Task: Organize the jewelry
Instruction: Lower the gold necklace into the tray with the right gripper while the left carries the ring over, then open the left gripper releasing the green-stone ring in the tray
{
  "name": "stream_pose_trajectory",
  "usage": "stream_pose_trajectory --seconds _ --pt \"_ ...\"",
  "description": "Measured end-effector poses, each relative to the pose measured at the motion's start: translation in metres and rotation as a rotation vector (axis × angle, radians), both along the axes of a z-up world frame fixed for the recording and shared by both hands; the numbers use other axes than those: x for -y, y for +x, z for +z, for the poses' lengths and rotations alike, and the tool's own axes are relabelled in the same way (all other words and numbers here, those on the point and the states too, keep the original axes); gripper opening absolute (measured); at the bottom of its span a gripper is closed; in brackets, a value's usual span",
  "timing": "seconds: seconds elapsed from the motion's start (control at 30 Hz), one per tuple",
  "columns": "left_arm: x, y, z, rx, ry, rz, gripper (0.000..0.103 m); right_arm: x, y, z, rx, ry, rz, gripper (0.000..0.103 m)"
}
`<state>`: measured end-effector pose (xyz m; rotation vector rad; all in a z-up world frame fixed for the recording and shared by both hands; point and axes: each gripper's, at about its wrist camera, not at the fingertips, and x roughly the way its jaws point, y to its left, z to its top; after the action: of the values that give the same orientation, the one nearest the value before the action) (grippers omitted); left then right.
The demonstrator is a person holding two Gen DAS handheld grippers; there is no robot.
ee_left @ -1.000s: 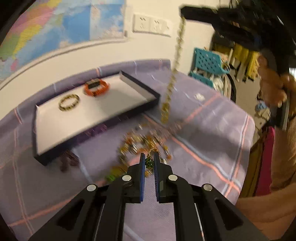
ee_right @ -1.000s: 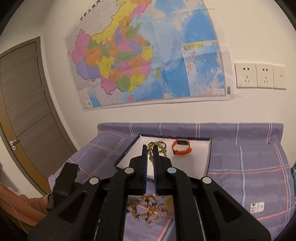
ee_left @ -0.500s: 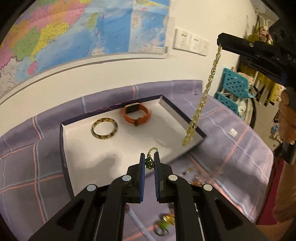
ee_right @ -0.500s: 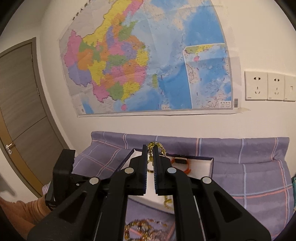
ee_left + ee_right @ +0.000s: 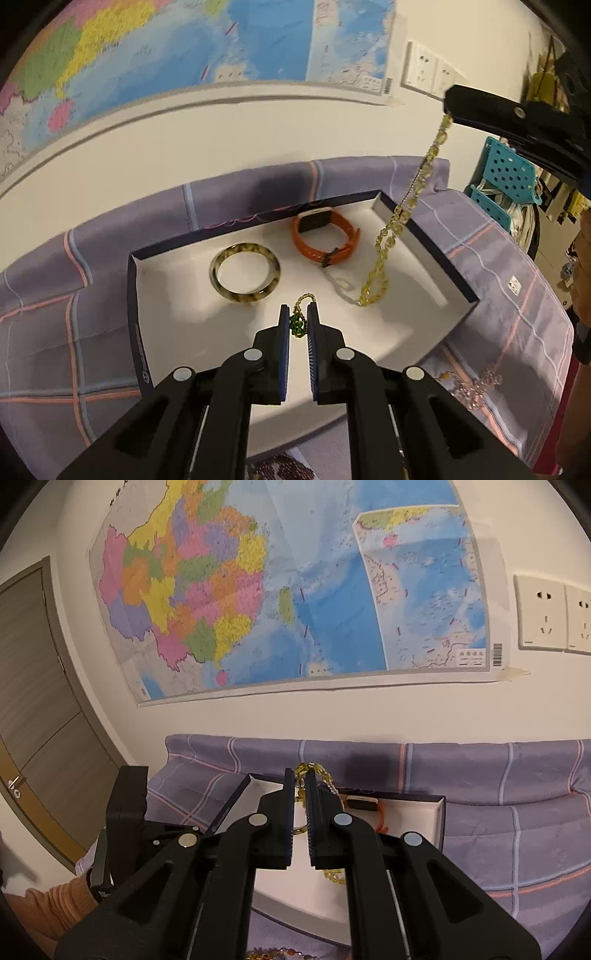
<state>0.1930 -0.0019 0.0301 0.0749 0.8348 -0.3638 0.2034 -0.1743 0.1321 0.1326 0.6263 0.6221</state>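
Open tray floor just ahead of the left tongs [image 5: 298,320]

Bangle [image 5: 244,272] and orange watch [image 5: 325,236] lie beyond; the hanging yellow bead chain [image 5: 391,236] blocks the right.

Beyond our fingertips we see a coloured wall map [image 5: 288,587] above a purple plaid cloth [image 5: 480,775]. Right of the map sit white wall sockets [image 5: 546,613]; far left stands a brown door [image 5: 33,686]. Right of our left tool, a teal perforated crate [image 5: 511,177].
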Motion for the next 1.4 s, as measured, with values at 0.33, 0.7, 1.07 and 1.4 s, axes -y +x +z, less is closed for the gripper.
stream_pose_trajectory --seconds 0.33,0.7,1.07,1.4 --pt "-0.008 0.015 -0.025 -0.066 0.033 0.031 0.008 -0.007 0.013 -0.047 -0.092 -0.095 0.022 0.006" --pt "-0.012 0.028 -0.032 -0.099 0.033 0.049 0.008 -0.019 0.037 -0.102 -0.226 -0.185 0.026 0.006" --pt "-0.012 0.039 -0.035 -0.118 0.012 0.074 0.023 -0.029 0.045 -0.125 -0.285 -0.229 0.026 0.012" --pt "-0.025 0.015 -0.02 -0.06 -0.025 0.099 0.053 0.003 0.017 -0.107 -0.241 -0.176 -0.019 0.027"
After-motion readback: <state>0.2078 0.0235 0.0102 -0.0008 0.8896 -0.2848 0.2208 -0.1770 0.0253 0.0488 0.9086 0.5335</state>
